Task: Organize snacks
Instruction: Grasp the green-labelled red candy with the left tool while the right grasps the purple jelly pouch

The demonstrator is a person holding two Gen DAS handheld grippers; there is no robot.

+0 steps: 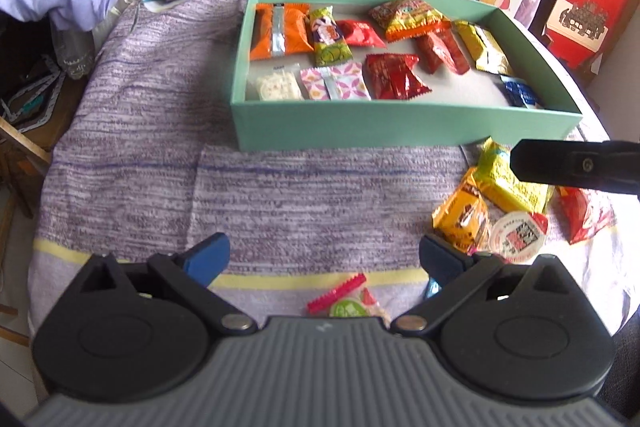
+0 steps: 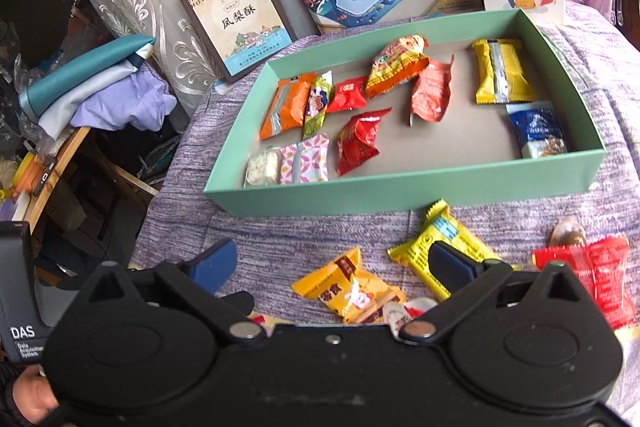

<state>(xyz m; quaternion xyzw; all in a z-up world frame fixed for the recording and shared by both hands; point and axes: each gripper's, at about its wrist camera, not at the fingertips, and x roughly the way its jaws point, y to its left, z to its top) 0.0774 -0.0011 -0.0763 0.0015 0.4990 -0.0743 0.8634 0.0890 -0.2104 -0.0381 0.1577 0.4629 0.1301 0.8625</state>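
Both tongs, left (image 1: 324, 255) and right (image 2: 334, 263), stand spread and empty over loose snack packets (image 2: 352, 291) beside the green box (image 2: 400, 193).

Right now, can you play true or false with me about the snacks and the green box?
1. The green box already has snacks inside. True.
2. Both grippers are holding a snack. False: the left gripper and the right gripper are both open with nothing held.
3. A blue packet lies in a corner of the box. True.
4. All the snacks are packed away. False: some, like the yellow-green packet and the orange packet, still lie on the purple cloth outside the box.
5. The box has a lid on. False: it is open on top.
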